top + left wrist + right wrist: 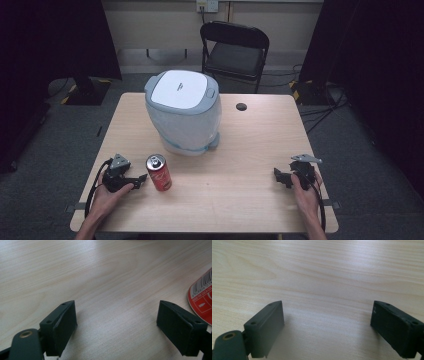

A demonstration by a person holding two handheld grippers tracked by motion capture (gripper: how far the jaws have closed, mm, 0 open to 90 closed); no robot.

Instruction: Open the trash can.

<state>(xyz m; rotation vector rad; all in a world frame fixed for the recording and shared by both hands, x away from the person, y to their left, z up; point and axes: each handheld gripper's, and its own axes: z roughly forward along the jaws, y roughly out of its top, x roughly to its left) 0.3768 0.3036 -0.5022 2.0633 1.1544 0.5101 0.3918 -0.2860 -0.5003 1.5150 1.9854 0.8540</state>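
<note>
A red soda can (159, 172) stands upright on the wooden table (250, 145), near its front left. My left gripper (141, 179) rests on the table just left of the can, held by a hand, and is open with nothing between its jaws. In the left gripper view the can (202, 298) shows at the right edge, beside the right fingertip (181, 327). My right gripper (278, 176) lies near the front right edge, held by the other hand. It is open over bare wood (324, 290). A white and grey lidded bin (183, 110) stands behind the can, lid shut.
A black folding chair (234, 50) stands beyond the table's far edge. A round cable hole (241, 106) sits in the tabletop right of the bin. Dark curtains hang at both sides. Open tabletop lies between the two grippers.
</note>
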